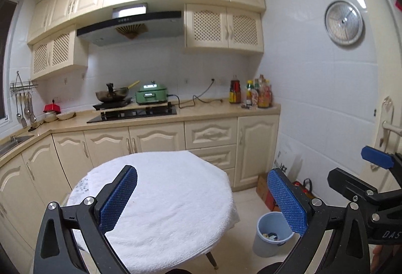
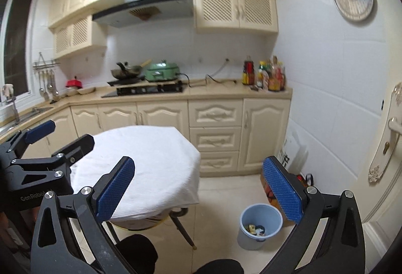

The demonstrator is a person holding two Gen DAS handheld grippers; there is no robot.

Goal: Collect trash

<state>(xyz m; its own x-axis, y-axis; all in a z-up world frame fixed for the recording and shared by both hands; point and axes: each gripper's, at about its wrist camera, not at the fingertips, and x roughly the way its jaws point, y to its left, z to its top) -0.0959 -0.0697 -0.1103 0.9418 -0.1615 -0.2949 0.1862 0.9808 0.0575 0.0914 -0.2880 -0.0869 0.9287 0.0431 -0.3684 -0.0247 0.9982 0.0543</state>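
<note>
A light blue waste bin stands on the floor to the right of the round table, with several bits of trash inside. The table's white cloth shows no loose items. My left gripper hangs open above the table's near side, nothing between its blue pads. My right gripper is open too, held over the floor between table and bin, with nothing in it. Each gripper also shows at the edge of the other's view: the right gripper and the left gripper.
Cream cabinets and a counter line the far wall, with a hob, wok, green cooker and bottles. A sink sits left. Boxes and a bag lie by the right wall, beside a door. Dark knees show below.
</note>
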